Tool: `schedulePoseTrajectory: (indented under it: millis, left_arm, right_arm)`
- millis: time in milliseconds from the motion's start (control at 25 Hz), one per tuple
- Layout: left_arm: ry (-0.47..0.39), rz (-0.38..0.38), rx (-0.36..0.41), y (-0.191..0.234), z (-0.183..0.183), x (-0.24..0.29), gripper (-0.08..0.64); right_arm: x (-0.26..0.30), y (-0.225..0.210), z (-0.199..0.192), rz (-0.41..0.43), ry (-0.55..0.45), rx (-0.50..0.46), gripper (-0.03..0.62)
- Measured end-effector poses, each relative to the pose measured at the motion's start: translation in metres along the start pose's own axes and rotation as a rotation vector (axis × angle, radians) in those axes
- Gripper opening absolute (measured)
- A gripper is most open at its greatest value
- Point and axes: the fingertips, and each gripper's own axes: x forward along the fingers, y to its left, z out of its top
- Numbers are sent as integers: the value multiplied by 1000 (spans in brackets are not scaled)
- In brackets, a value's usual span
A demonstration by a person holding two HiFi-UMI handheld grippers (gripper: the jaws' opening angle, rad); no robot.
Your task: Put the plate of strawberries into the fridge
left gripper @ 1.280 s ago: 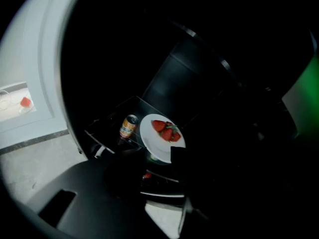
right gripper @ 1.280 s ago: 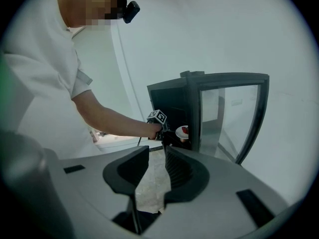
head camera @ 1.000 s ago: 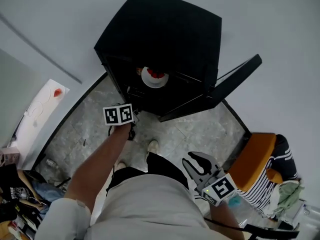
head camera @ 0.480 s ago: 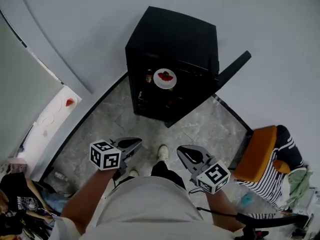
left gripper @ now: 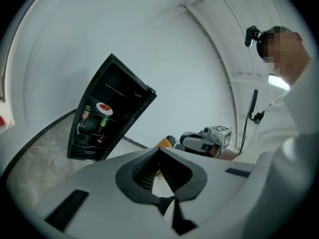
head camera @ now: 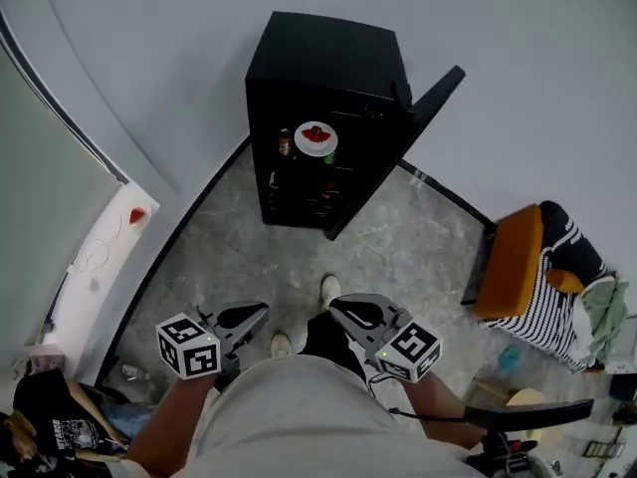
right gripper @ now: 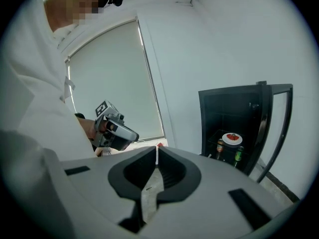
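**Black fridge open, strawberries on its upper shelf**

The fridge (head camera: 328,58) stands against a pale wall, its door (head camera: 430,103) swung out to the right and seen almost edge-on. The plate of strawberries (head camera: 316,137) sits on the upper shelf inside, with a bottle (head camera: 285,142) just beside it on the left. From the fridge's front edge to the person's shoe (head camera: 330,289) runs a broad stretch of grey marble floor (head camera: 398,247), bounded by dark strips along the walls. An orange chair (head camera: 510,262) stands at the right, well apart from the door's tip. The left gripper (head camera: 263,311) and right gripper (head camera: 334,308) hang side by side near the person's waist, far from the fridge — each with jaws drawn together, gripping nothing.
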Motion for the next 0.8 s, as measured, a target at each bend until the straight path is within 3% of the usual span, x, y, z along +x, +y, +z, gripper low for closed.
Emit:
schedulePoseTrajectory:
  millis: [240,800]
  left_arm:
    - [20,-20,62,-19,-19,-17,12]
    - [44,6,98,-27,-32,-23,12]
  right_arm:
    - [-4,34,-10,-16,-12,5,25]
    - [-12,55,-9,-32,-17,-21,23]
